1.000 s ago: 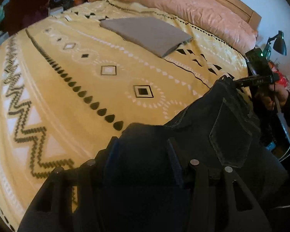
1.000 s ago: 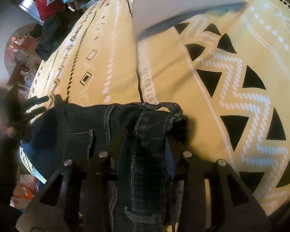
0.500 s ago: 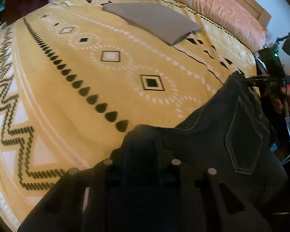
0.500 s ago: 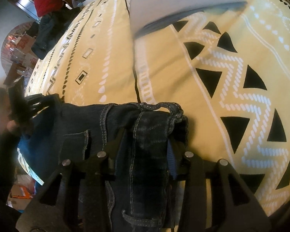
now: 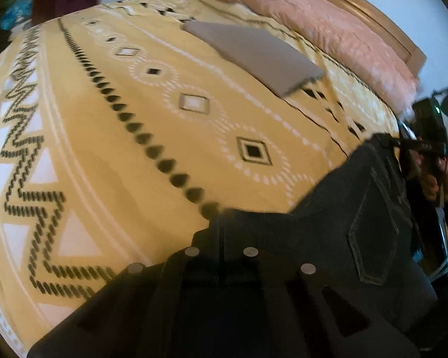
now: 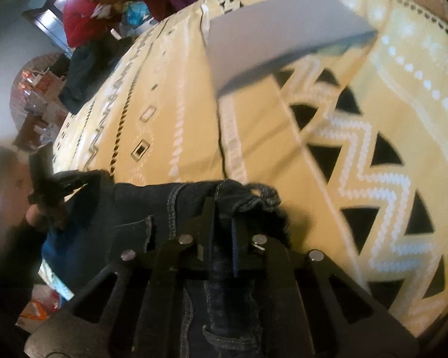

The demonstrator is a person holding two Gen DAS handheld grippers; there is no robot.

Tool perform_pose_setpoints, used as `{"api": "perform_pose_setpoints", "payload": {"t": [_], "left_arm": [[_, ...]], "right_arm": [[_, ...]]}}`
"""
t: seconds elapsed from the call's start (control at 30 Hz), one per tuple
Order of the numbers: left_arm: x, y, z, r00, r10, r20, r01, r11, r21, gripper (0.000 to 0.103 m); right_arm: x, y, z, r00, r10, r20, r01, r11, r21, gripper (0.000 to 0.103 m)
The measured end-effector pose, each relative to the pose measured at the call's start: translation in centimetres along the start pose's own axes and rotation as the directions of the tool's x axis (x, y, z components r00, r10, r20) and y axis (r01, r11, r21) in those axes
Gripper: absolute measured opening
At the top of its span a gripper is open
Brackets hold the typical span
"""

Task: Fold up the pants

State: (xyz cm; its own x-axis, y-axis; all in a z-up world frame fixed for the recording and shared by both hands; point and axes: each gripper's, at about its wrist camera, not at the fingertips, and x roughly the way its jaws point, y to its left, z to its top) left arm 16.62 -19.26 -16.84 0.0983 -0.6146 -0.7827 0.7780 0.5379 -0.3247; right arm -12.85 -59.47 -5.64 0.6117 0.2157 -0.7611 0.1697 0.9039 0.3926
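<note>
Both grippers pinch the waistband of the dark blue denim pants, one at each end. My left gripper has its jaws fully together on the fabric at the near corner; in the right wrist view my right gripper is clamped on a bunched fold of waistband with a belt loop sticking out past the fingertips. The waistband runs as a taut line between the two grippers, level with the near edge of the yellow patterned bedspread. The legs hang down off the bed edge, out of view, so the long axis of the pants points away from the mattress. Judgement: the next move depends on carrying both ends forward together so the legs drag up onto the bedspread. The folded grey cloth lies well apart, towards the pink pillow.
</note>
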Motion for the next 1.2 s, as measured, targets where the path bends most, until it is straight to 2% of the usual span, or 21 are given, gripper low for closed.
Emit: {"api": "perform_pose_setpoints", "payload": {"t": [0.03, 0.1, 0.17, 0.23, 0.33, 0.4, 0.47, 0.5, 0.53, 0.6, 0.7, 0.8, 0.83, 0.87, 0.9, 0.93, 1.0, 1.07, 1.13, 1.17, 1.2], "left_arm": [[0.1, 0.3, 0.1, 1.000, -0.004, 0.000, 0.004, 1.000, -0.012, 0.000], [1.1, 0.6, -0.2, 0.998, 0.057, -0.028, -0.057, 0.998, 0.002, 0.000], [1.8, 1.5, -0.6, 0.994, 0.100, -0.045, -0.101, 0.995, -0.023, 0.000], [1.1, 2.3, -0.8, 0.994, 0.109, -0.014, -0.110, 0.991, -0.079, 0.000], [-2.8, 2.1, -0.9, 0.983, 0.165, 0.085, -0.153, 0.979, -0.136, 0.002], [-7.3, 0.6, -1.6, 0.966, 0.203, 0.162, -0.181, 0.973, -0.144, 0.012], [-10.8, -1.0, -3.0, 0.943, 0.250, 0.218, -0.223, 0.965, -0.139, 0.033], [-13.2, -2.3, -4.8, 0.931, 0.263, 0.253, -0.232, 0.962, -0.146, 0.045], [-14.5, -3.1, -6.3, 0.926, 0.264, 0.269, -0.229, 0.961, -0.155, 0.050], [-16.0, -4.3, -10.5, 0.930, 0.252, 0.269, -0.215, 0.964, -0.159, 0.051], [-16.1, -4.3, -16.7, 0.949, 0.232, 0.214, -0.193, 0.963, -0.188, 0.051], [-16.4, -2.2, -23.0, 0.949, 0.273, 0.159, -0.220, 0.932, -0.288, 0.051], [-17.2, -1.0, -25.0, 0.944, 0.273, 0.184, -0.206, 0.926, -0.317, 0.045], [-18.4, 0.2, -26.5, 0.943, 0.239, 0.232, -0.151, 0.927, -0.343, 0.041], [-19.3, 1.2, -27.5, 0.942, 0.218, 0.257, -0.114, 0.923, -0.366, 0.036], [-20.7, 2.5, -28.4, 0.936, 0.220, 0.274, -0.098, 0.912, -0.398, 0.028], [-23.4, 5.0, -29.9, 0.918, 0.274, 0.287, -0.127, 0.888, -0.442, 0.027], [-26.4, 7.9, -32.1, 0.882, 0.383, 0.274, -0.209, 0.840, -0.501, 0.027], [-29.4, 11.1, -35.0, 0.847, 0.471, 0.247, -0.246, 0.759, -0.603, 0.024], [-31.3, 12.5, -36.8, 0.820, 0.526, 0.225, -0.268, 0.701, -0.661, 0.022], [-33.2, 13.1, -38.7, 0.784, 0.581, 0.218, -0.283, 0.647, -0.708, 0.022]], "right_arm": [[-0.1, -0.3, 0.2, 1.000, 0.003, 0.005, -0.003, 1.000, 0.013, 0.007], [0.7, -1.2, 0.2, 1.000, 0.000, -0.024, 0.001, 0.999, 0.040, 0.007], [1.5, -1.0, -0.2, 0.998, -0.056, -0.033, 0.056, 0.998, 0.010, 0.007], [2.4, -0.8, -0.5, 0.996, -0.087, -0.038, 0.087, 0.996, 0.001, 0.009], [2.6, -1.1, -0.6, 0.993, -0.102, -0.051, 0.104, 0.994, 0.039, 0.021], [1.0, -0.2, -0.6, 0.986, -0.166, -0.009, 0.166, 0.986, 0.008, 0.024], [-1.4, 1.1, -1.3, 0.972, -0.226, 0.070, 0.228, 0.973, -0.027, 0.031], [-3.0, 2.1, -1.8, 0.957, -0.258, 0.130, 0.264, 0.964, -0.033, 0.036], [-4.3, 3.7, -2.8, 0.944, -0.267, 0.193, 0.281, 0.958, -0.048, 0.042], [-4.8, 6.5, -4.6, 0.941, -0.231, 0.247, 0.262, 0.960, -0.100, 0.053], [-1.5, 12.2, -9.0, 0.969, -0.145, 0.202, 0.187, 0.960, -0.207, 0.056], [4.1, 17.6, -13.7, 0.989, -0.105, 0.103, 0.135, 0.926, -0.353, 0.055], [5.1, 18.4, -14.5, 0.992, -0.097, 0.085, 0.122, 0.919, -0.374, 0.055], [6.5, 19.4, -15.8, 0.992, -0.103, 0.066, 0.121, 0.910, -0.397, 0.058], [7.8, 20.3, -16.9, 0.988, -0.140, 0.070, 0.157, 0.893, -0.421, 0.066], [7.9, 20.6, -17.6, 0.983, -0.153, 0.099, 0.181, 0.881, -0.438, 0.073], [8.0, 21.0, -17.9, 0.979, -0.172, 0.106, 0.202, 0.871, -0.448, 0.076], [8.1, 21.1, -17.4, 0.981, -0.178, 0.083, 0.196, 0.875, -0.442, 0.078], [8.0, 20.9, -16.9, 0.983, -0.172, 0.059, 0.181, 0.885, -0.428, 0.078], [7.8, 20.8, -16.9, 0.983, -0.174, 0.050, 0.179, 0.886, -0.429, 0.078], [8.1, 21.4, -17.3, 0.982, -0.181, 0.045, 0.183, 0.881, -0.436, 0.078]]}}
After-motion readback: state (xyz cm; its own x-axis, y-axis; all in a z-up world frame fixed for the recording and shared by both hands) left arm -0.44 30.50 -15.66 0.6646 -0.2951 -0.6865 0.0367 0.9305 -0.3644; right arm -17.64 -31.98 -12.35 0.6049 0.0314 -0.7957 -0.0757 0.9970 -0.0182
